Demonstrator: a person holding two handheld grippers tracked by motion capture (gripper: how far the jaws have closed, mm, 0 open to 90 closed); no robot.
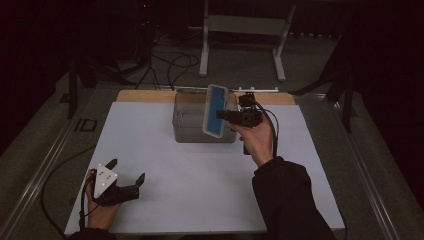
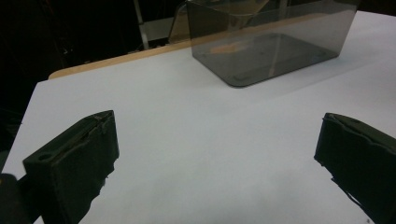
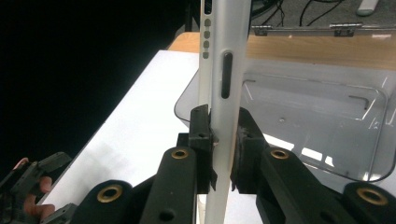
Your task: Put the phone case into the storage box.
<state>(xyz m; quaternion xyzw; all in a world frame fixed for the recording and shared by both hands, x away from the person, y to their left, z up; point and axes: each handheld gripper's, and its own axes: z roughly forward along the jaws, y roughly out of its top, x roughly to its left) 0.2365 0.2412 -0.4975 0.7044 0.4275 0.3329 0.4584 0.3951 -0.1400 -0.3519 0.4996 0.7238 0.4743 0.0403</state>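
Lid (image 1: 216, 110) and box (image 1: 192, 122) are the pair that matters; the lid stands on edge, held in the air over the box's right end, its long axis running up and down with the top leaning slightly away, so the open box lies directly beneath and just beyond it. Right gripper (image 1: 223, 115) pinches the lid across its thin edge, jaws pressed onto both faces as the right gripper view (image 3: 223, 140) shows; it is the nearer hand by far. Left gripper (image 1: 127, 170) rests at the near left of the white table (image 1: 165, 165), jaws spread with nothing between them, well apart from the box. Lid looks flat, pale-rimmed with a blue face and rounded corners; box is clear, grey-tinted and empty (image 3: 317, 121).
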